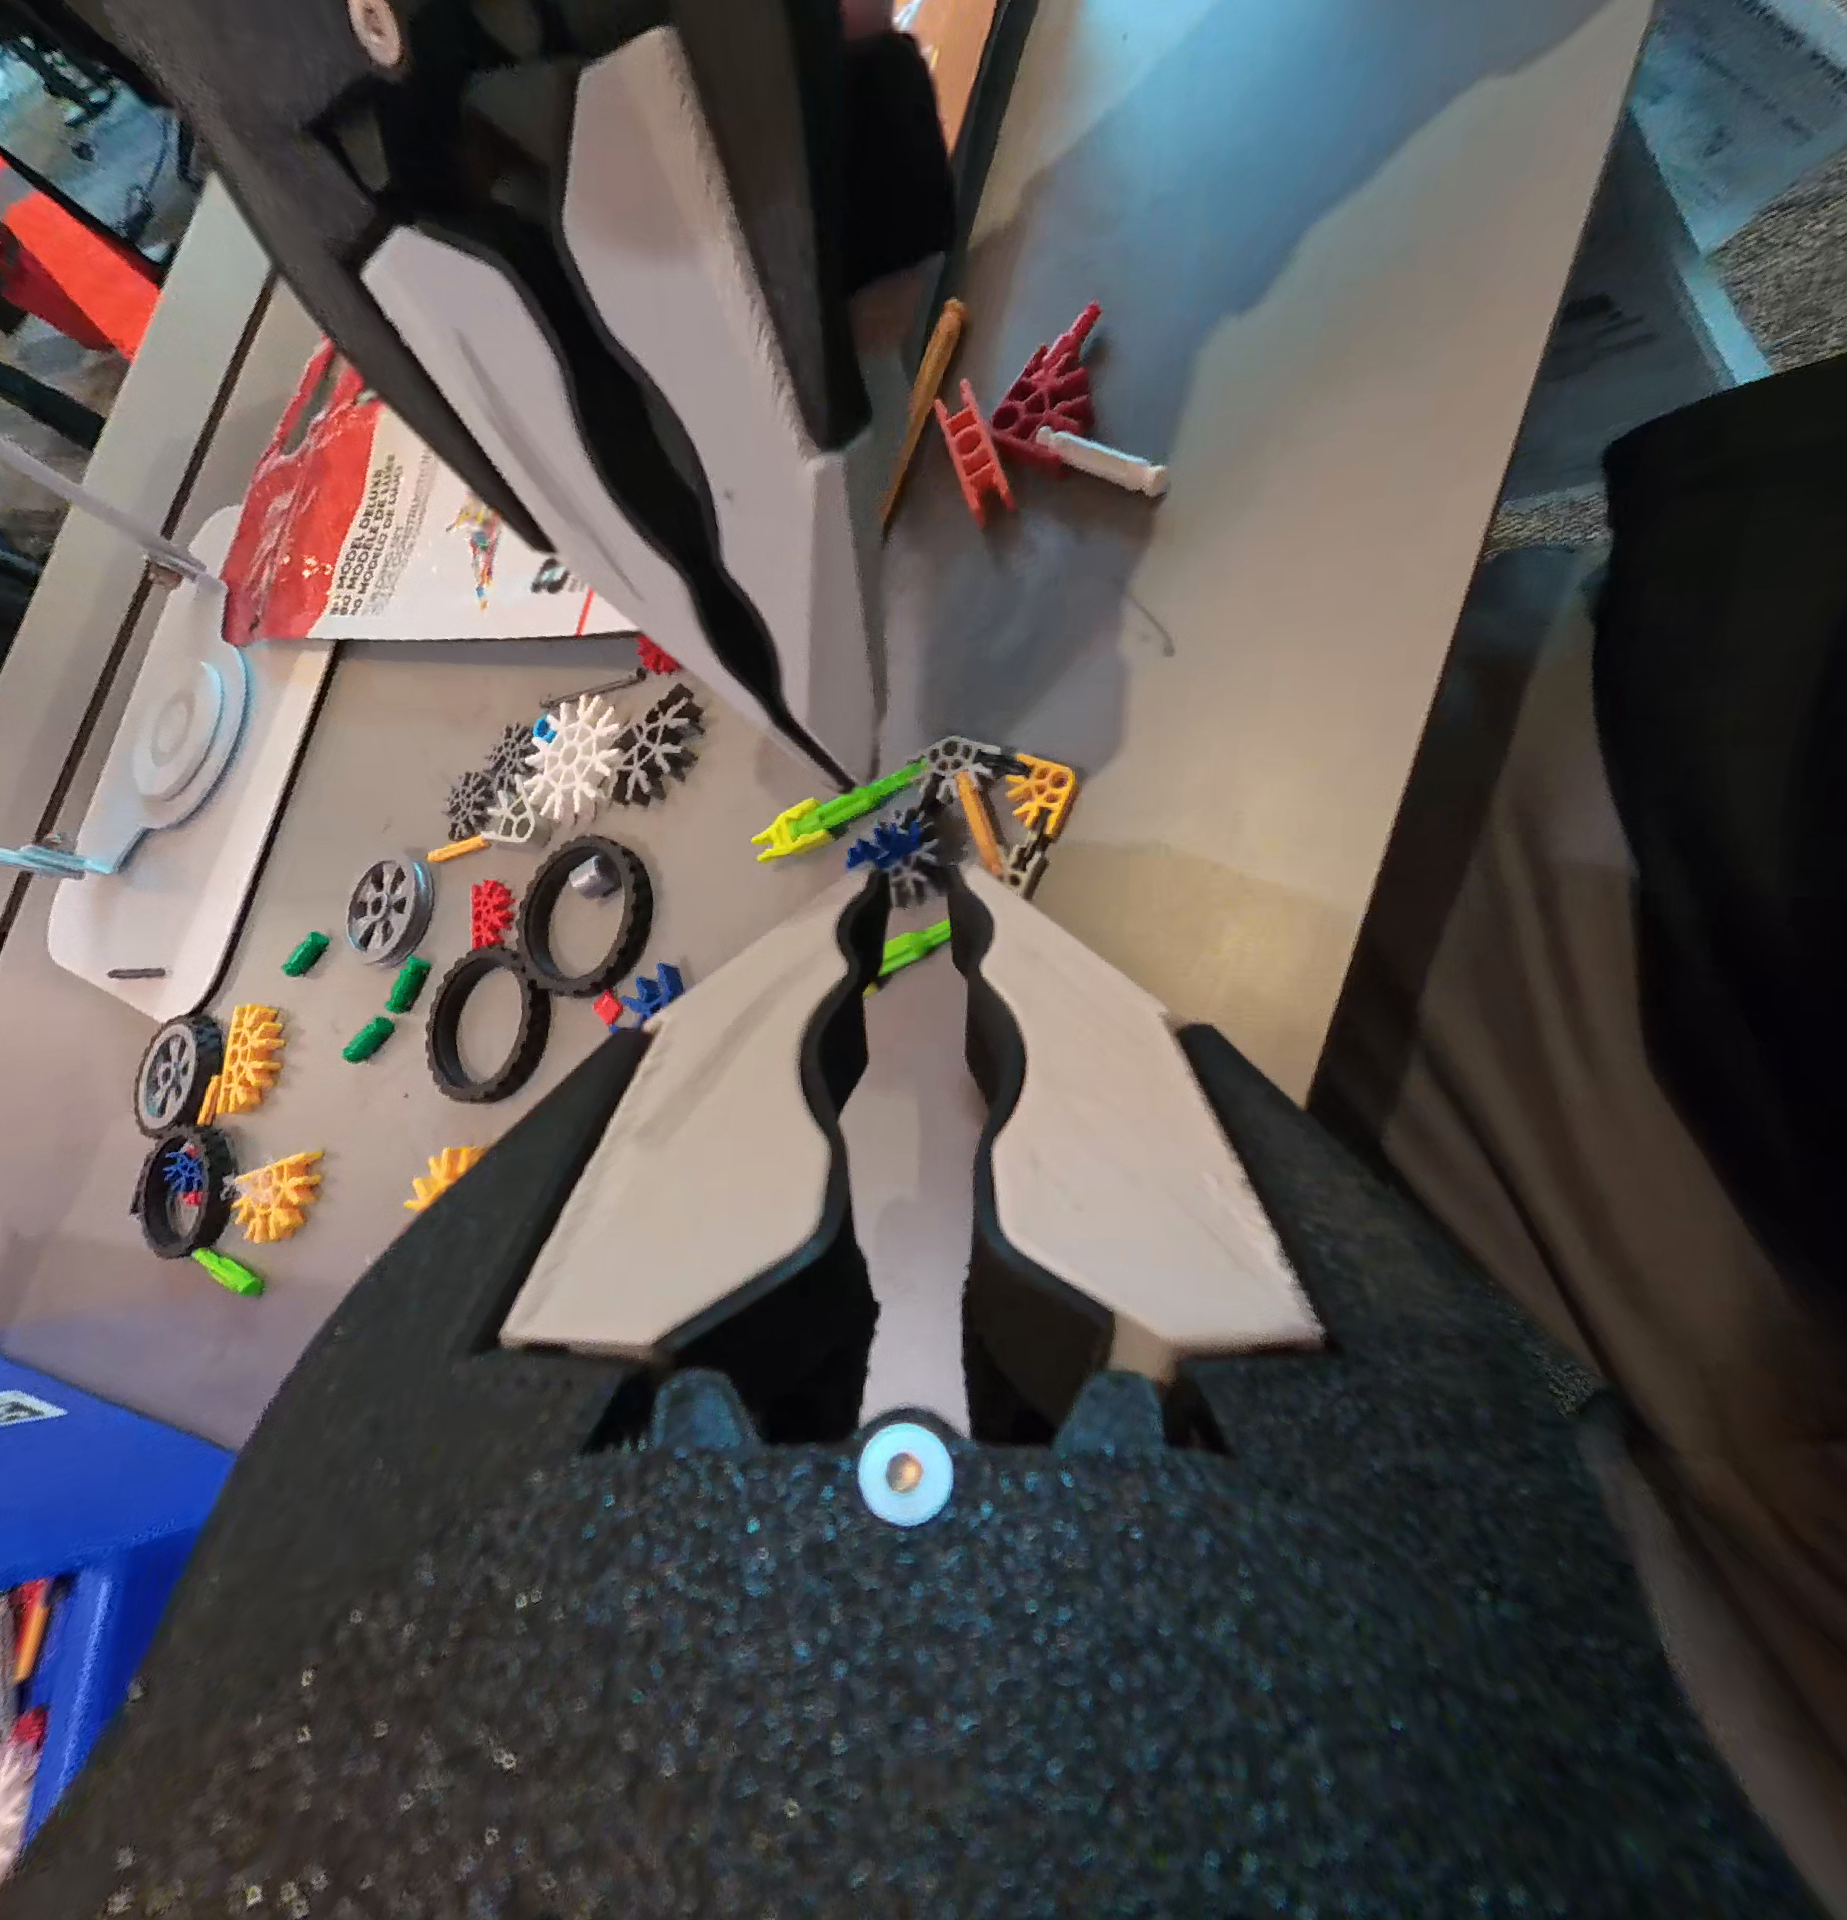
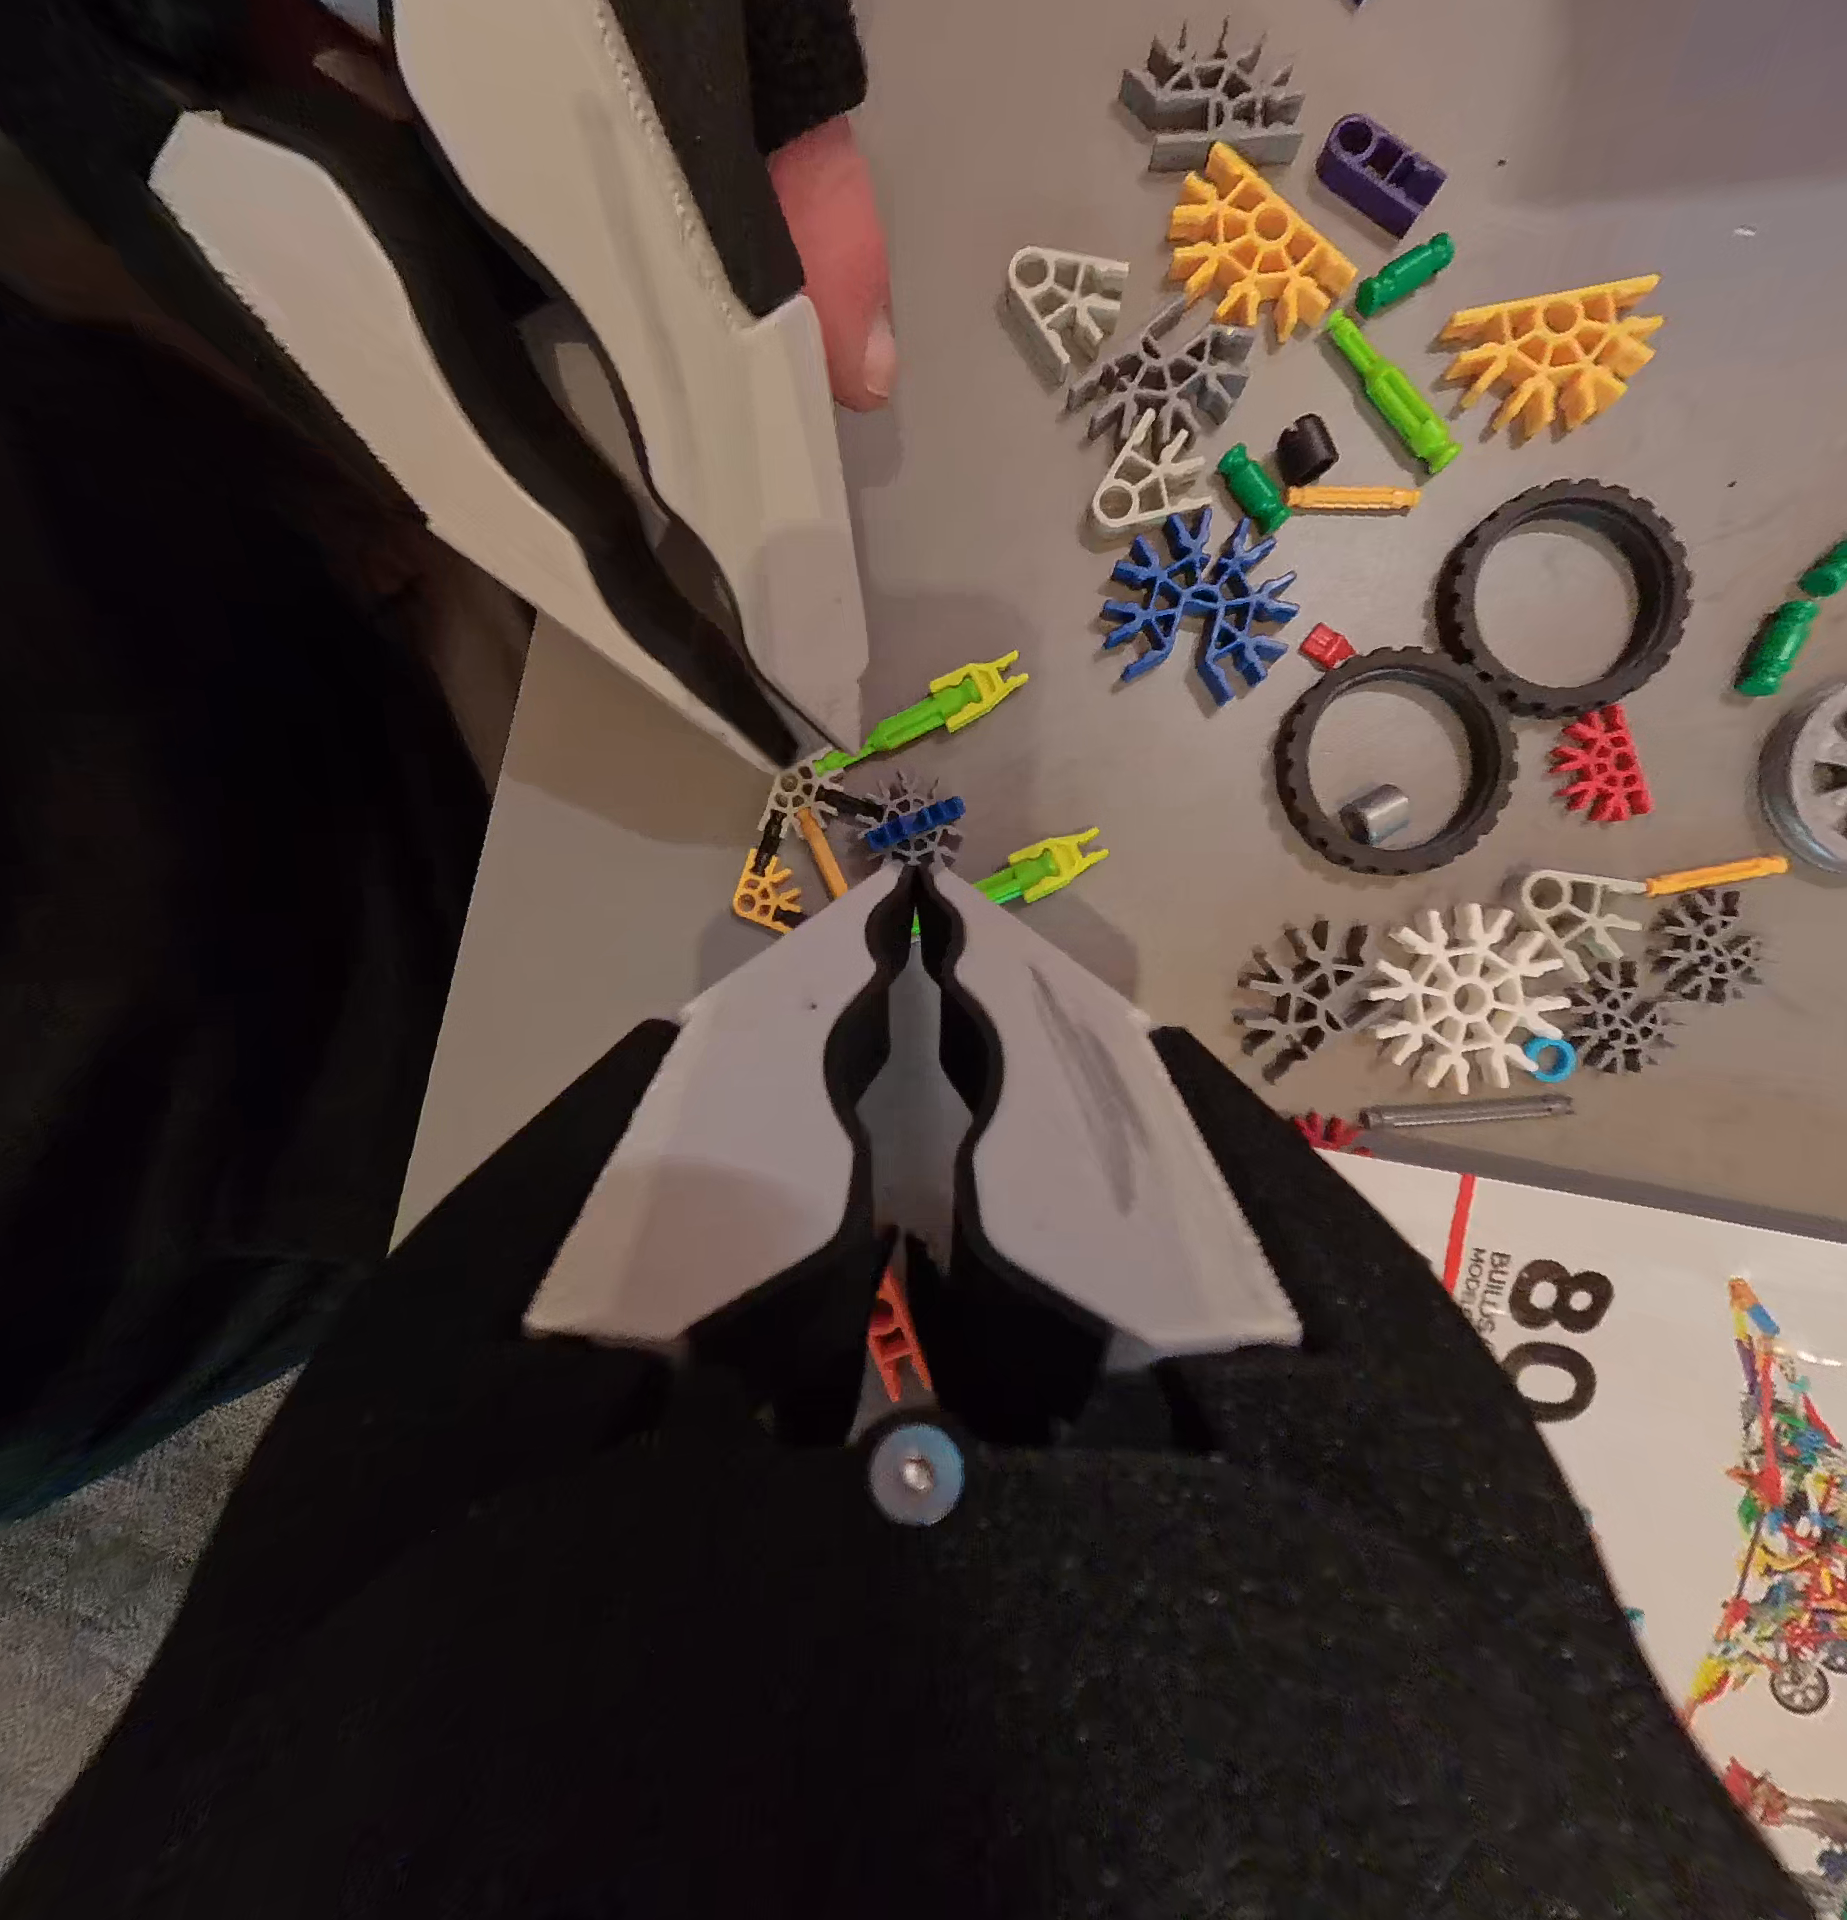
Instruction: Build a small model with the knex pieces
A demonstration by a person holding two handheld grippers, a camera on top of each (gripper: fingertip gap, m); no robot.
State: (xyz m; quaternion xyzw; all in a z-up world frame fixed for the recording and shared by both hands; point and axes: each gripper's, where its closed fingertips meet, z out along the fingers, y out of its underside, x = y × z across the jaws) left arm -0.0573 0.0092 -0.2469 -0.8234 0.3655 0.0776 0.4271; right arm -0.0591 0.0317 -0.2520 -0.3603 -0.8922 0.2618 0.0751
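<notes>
A small toy assembly (image 1: 950, 790) of a grey fan connector, a blue-and-grey snowflake connector, a yellow connector, orange and black rods and green rods with yellow-green clips hangs between both grippers above the grey table. My left gripper (image 1: 914, 883) is shut on it by the snowflake connector, with a green rod (image 1: 914, 951) showing between its fingers. My right gripper (image 1: 859, 777) comes in from the upper left and pinches it near the grey connector. In the right wrist view my right gripper (image 2: 914, 878) is shut at the snowflake end of the assembly (image 2: 908, 826). The left gripper (image 2: 831, 750) meets it from the upper left.
Loose pieces lie on the table: black tyres (image 2: 1397, 758), a white snowflake connector (image 2: 1464, 997), yellow connectors (image 2: 1262, 239), a blue connector (image 2: 1199, 608), and dark red pieces with a white rod (image 1: 1044, 405). An instruction booklet (image 2: 1677, 1455) and a blue bin (image 1: 67, 1507) are near. The table edge (image 2: 503, 831) is close. Both grippers' tips are close together, under 4 cm apart.
</notes>
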